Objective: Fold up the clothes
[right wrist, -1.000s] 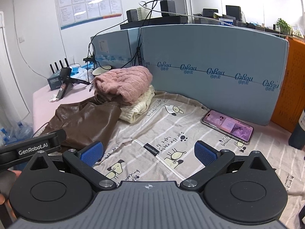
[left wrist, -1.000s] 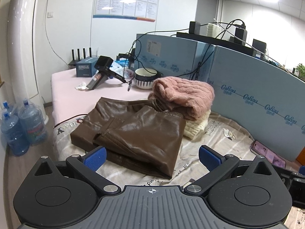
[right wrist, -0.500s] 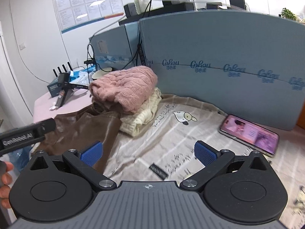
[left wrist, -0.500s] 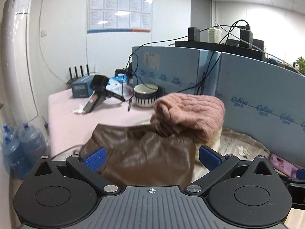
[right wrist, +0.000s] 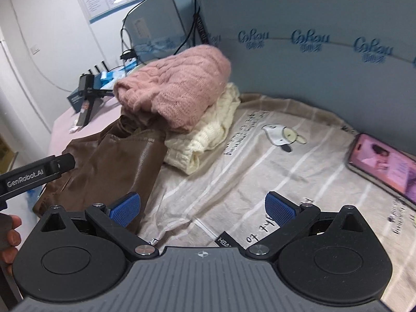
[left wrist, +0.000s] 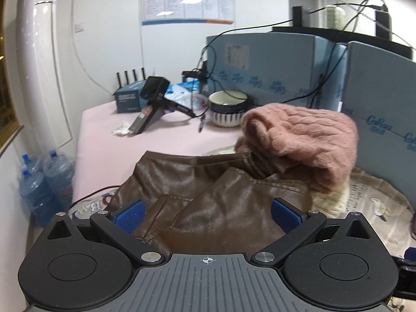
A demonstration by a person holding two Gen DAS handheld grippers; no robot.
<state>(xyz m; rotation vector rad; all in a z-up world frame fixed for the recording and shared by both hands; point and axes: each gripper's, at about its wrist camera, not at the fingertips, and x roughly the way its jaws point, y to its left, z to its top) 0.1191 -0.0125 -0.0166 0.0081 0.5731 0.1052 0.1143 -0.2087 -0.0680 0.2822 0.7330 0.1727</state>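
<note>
I count three garments on my printed sheet. One brown leather piece lies folded at the near left of the pile. One pink knit sits on top of one cream knit, and that stack of two rests just beside the leather piece, its edge overlapping the leather's far corner.

My left gripper is spread wide with nothing between its two blue pads; it hangs low over the near edge of the leather. My right gripper is likewise wide apart and holds nothing, its left pad at the leather's right edge and the other over bare sheet.

One phone with a lit screen lies on the sheet at the right, well apart from the clothes, against the blue partition.

On the pink table behind the clothes I see one striped bowl, one blue box and one black handheld device propped up. On the floor to the left I make out three water bottles.
</note>
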